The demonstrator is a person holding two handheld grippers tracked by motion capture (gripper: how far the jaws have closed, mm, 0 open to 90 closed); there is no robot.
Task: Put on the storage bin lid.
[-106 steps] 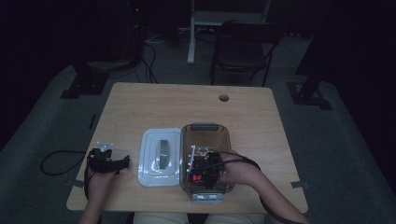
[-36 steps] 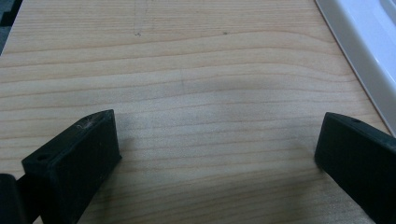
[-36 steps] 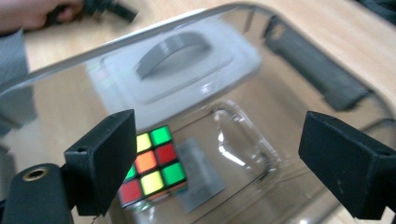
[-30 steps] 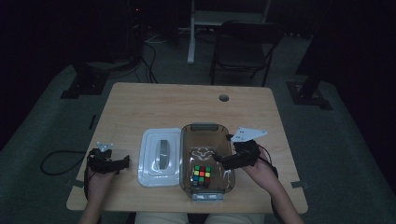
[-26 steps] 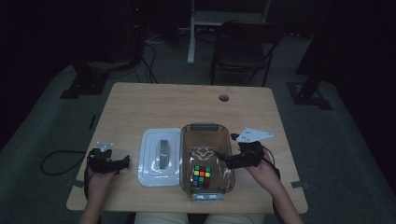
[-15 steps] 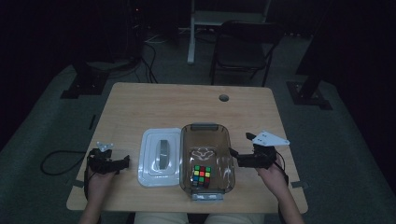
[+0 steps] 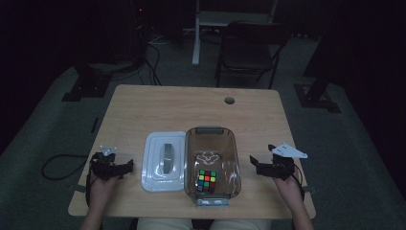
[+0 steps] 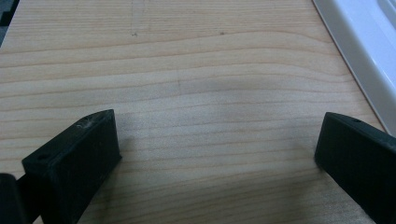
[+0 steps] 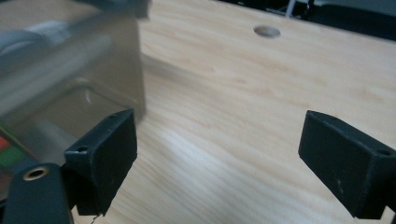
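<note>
The right gripper has its jaws spread wide and grasps nothing; in the right gripper view bare wood lies between them, with the clear wall of the container at about 10 o'clock from the near jaw. The left gripper is likewise released, its jaws apart over bare wood in the left gripper view, with the white rim of the lid at about 2 o'clock. In the high view the right gripper sits just beside the container's right wall, at 3 o'clock from it, and the left gripper sits near the lid at 9 o'clock from it. The puzzle cube rests on the floor of the open container, in the half nearer the person, coloured face up. The lid lies flat on the bench, touching or nearly touching the container's left wall, handle side up. Judged from this layout, the step in hand is closing the container. To do it well, take the lid with the left gripper by its raised central handle or by its long edge, keep it level, carry it toward 3 o'clock, and align its corners with the container rim before lowering. The right gripper is placed to steady the container wall so that the box does not slide. Press evenly so the lid seats all round. No brand, label or writing can be read on the lid, the container or the grippers.
</note>
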